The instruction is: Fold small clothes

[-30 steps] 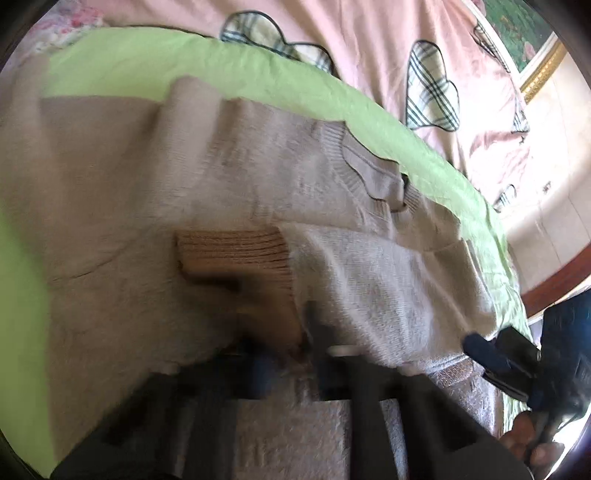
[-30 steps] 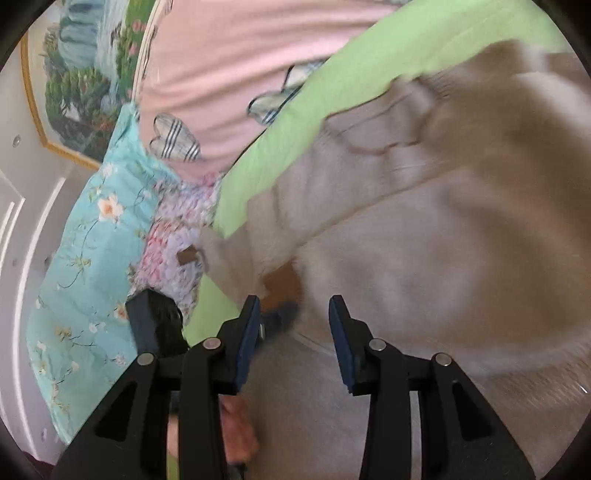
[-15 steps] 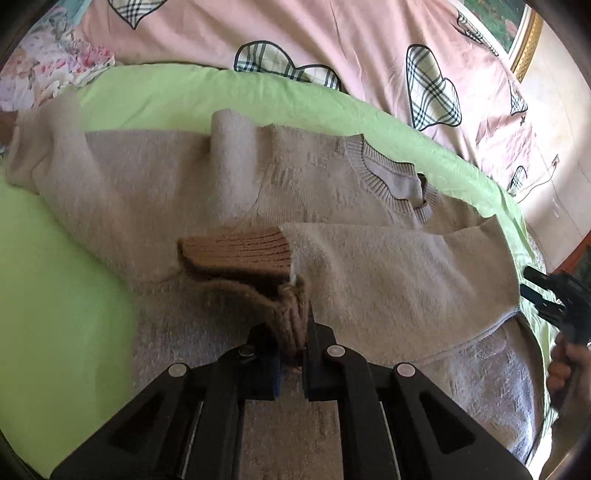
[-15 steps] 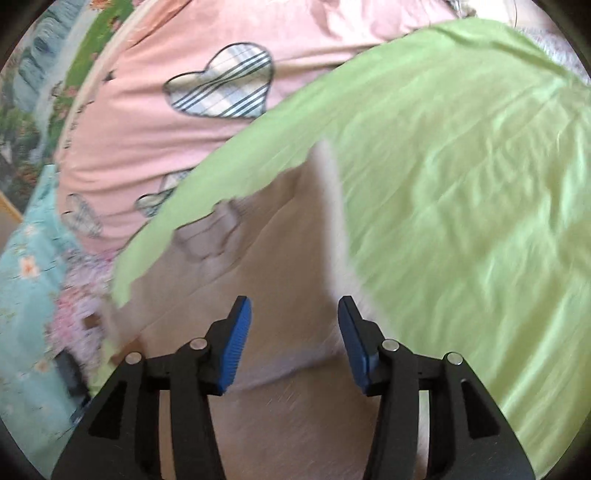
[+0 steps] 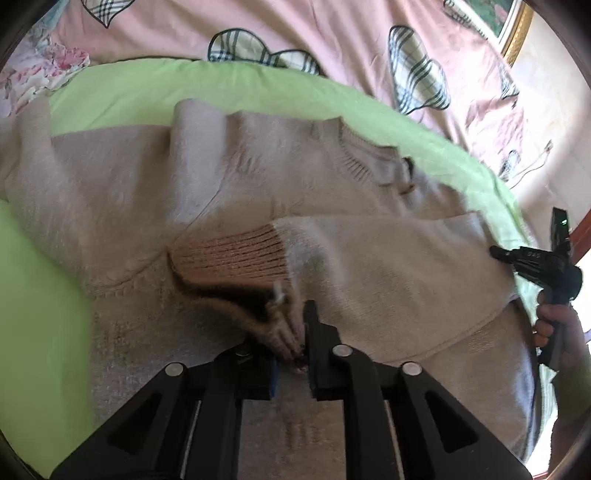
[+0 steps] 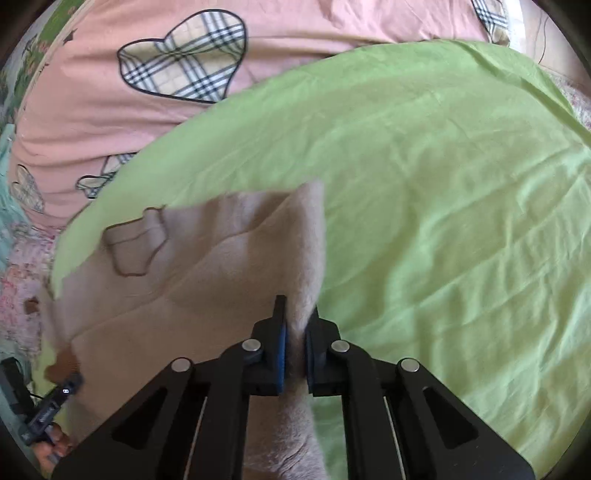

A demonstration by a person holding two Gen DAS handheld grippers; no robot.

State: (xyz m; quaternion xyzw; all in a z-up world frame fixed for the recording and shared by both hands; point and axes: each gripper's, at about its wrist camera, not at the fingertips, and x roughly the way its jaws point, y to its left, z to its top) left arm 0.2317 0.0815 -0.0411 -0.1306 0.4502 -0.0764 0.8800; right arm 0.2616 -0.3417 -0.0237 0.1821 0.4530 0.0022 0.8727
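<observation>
Now I see the green sheet (image 6: 424, 177) filling most of both views, the pink heart-print cover (image 5: 314, 33) along its 12 o'clock edge. On the sheet my beige sweater (image 5: 129, 177) lies spread, one sleeve folded across its chest. My right gripper (image 6: 295, 332) has just closed on the sweater's side edge. My left gripper (image 5: 291, 332), jaws just easing apart, has the ribbed brown cuff (image 5: 232, 258) between them.
</observation>
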